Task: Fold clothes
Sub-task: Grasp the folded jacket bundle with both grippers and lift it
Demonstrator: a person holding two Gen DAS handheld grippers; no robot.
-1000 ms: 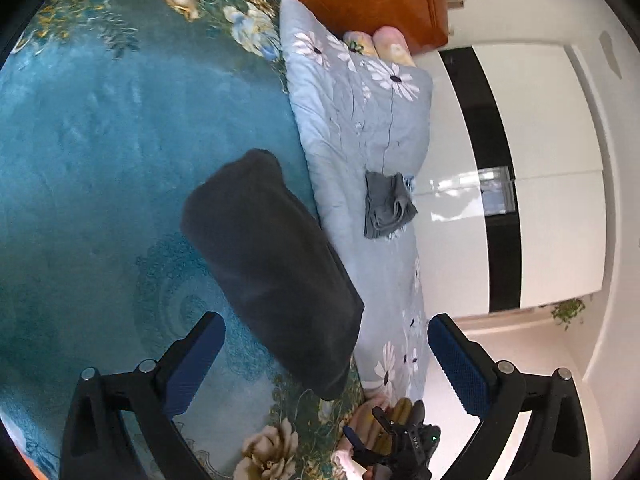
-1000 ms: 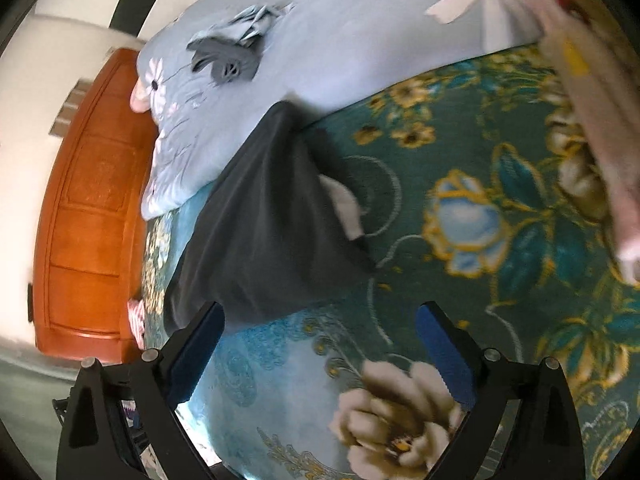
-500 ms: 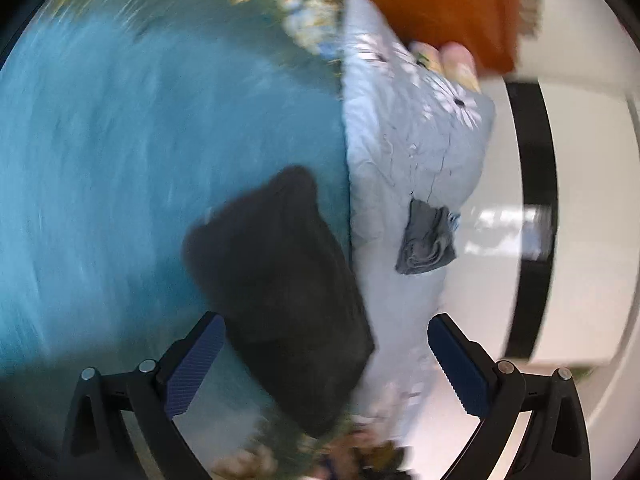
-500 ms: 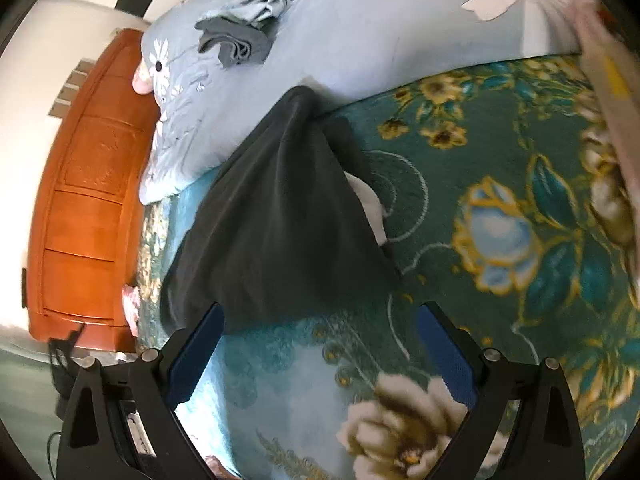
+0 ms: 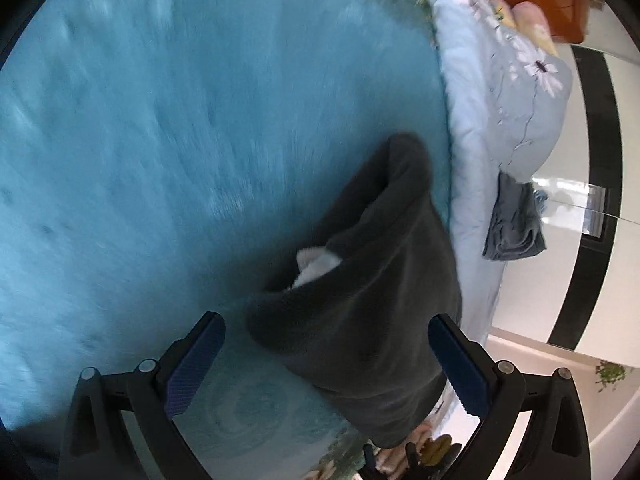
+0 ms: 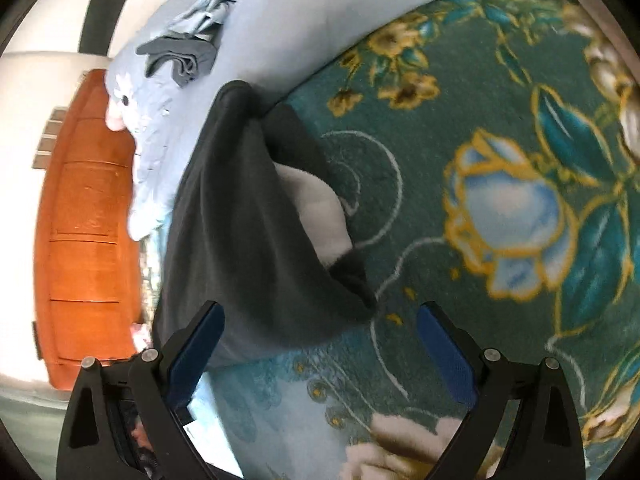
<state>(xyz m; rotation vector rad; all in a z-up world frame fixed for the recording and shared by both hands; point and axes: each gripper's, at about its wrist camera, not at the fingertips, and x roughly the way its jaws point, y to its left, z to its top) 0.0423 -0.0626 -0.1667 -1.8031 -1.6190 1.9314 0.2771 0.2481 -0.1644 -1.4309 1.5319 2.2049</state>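
Both claws are spread wide, pads apart, gripping nothing. The left claw [image 5: 326,364] hovers above the teal plush blanket with gold-edged flowers [image 5: 168,128] that covers the bed, and the dark grey fleece garment, folded into a long bundle [image 5: 372,280], lies straight ahead of it, its near end reaching down between the two blue pads [image 5: 460,368]. The garment leans toward the right-hand pad, whose upper part overlaps the cloth in this view; whether it touches is not clear. A white lining patch [image 5: 316,266] peeks out of the fold on the side facing the open teal expanse.

From the right wrist, the right claw [image 6: 318,354] hangs just off the garment's near edge, the dark fleece [image 6: 240,232] sitting ahead and to the left, with the left-hand pad [image 6: 192,352] overlapping its lower hem. The white lining [image 6: 320,216] shows at the open side of the fold.

The garment's far tip rests against the pale blue quilt printed with daisies [image 6: 288,24], which runs along the bed's edge. On that quilt sits a small crumpled grey cloth [image 5: 514,224], well apart from both claws. An orange wooden headboard [image 6: 88,220] stands at the bed's end.
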